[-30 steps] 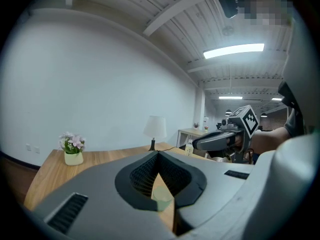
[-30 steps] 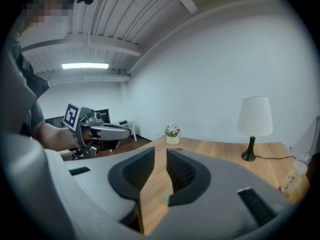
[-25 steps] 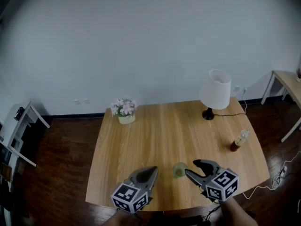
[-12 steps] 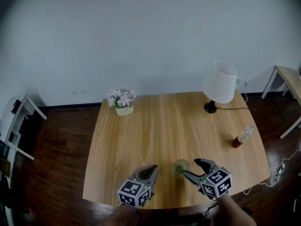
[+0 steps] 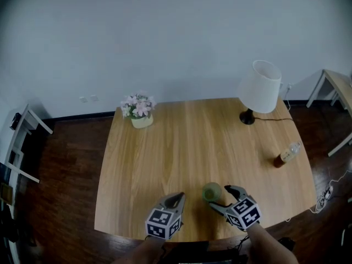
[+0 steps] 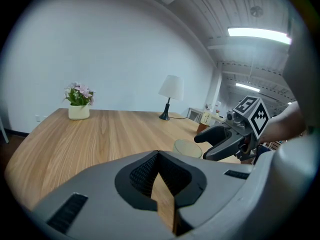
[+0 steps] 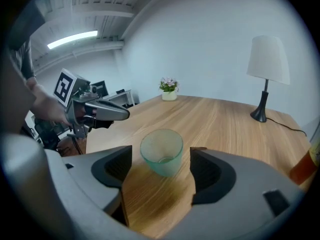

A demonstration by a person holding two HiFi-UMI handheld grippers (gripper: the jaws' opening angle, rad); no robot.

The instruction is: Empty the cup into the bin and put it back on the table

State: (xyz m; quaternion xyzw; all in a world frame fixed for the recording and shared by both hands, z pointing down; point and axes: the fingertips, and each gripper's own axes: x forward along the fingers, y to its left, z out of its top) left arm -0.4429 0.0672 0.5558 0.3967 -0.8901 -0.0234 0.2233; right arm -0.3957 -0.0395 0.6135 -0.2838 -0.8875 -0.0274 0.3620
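Now, the translucent green plastic cup point(image 7: 161, 151) stands upright near the front edge of the light wooden table point(image 5: 192, 142), mouth up, long axis vertical. It sits untouched between the right gripper point(image 5: 221, 198) jaws, which have just been opening wide. Beside it the left gripper point(image 5: 179, 196) is pinched together, empty. An off-centre squeeze could clip the rim and tip it.

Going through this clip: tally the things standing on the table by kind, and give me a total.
cup: 1
lamp: 1
flower pot: 1
bottle: 1
Total: 4
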